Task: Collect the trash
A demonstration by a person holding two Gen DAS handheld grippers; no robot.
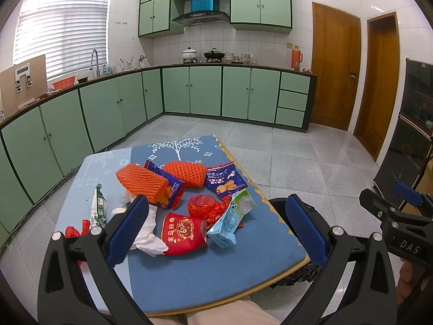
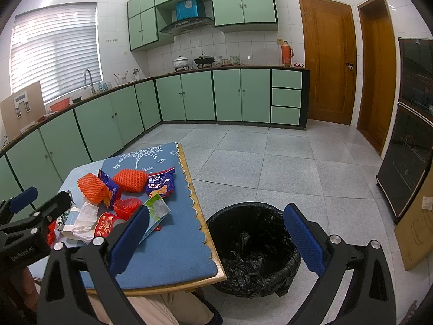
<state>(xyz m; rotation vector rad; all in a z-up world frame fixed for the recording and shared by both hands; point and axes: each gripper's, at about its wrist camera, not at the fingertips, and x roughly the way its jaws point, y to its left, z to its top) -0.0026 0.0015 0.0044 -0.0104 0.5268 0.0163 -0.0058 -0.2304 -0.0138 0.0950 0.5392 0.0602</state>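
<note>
A pile of trash lies on a low tabletop [image 1: 205, 279] covered by a blue scalloped mat in a green-cabineted kitchen, with both hand-held tools poised above it. The left gripper [image 1: 216, 230] is spread wide with nothing between its blue pads; its left finger [image 1: 127, 230] hides part of a crumpled white tissue [image 1: 147, 239], and its right finger hangs over the tabletop's edge. The right gripper [image 2: 216, 238], likewise spread and empty, straddles that same edge, framing a bin [image 2: 254, 246] lined with a black bag that stands on the tiled floor just beside the tabletop.

Among the litter: two orange foam fruit nets [image 1: 142, 182], the nearer one lying over a dark blue snack bag [image 1: 173, 187]; a second blue snack wrapper [image 1: 224, 180] near the far right; a crumpled red plastic wrapper [image 1: 205, 207]; a red paper cup [image 1: 184, 233] on its side with gold lettering; a flattened light blue carton [image 1: 230, 222] touching the cup; and a green-and-white wrapper [image 1: 98, 207] at the left. Red scraps [image 1: 77, 230] at the near left are partly hidden behind the gripper's frame and cannot be identified.

From the left wrist view, only a sliver of the bin shows under the tabletop's corner. A person's beige-clad legs [image 2: 151, 308] are cut off at the bottom, and a fingertip shows at the lower right
</note>
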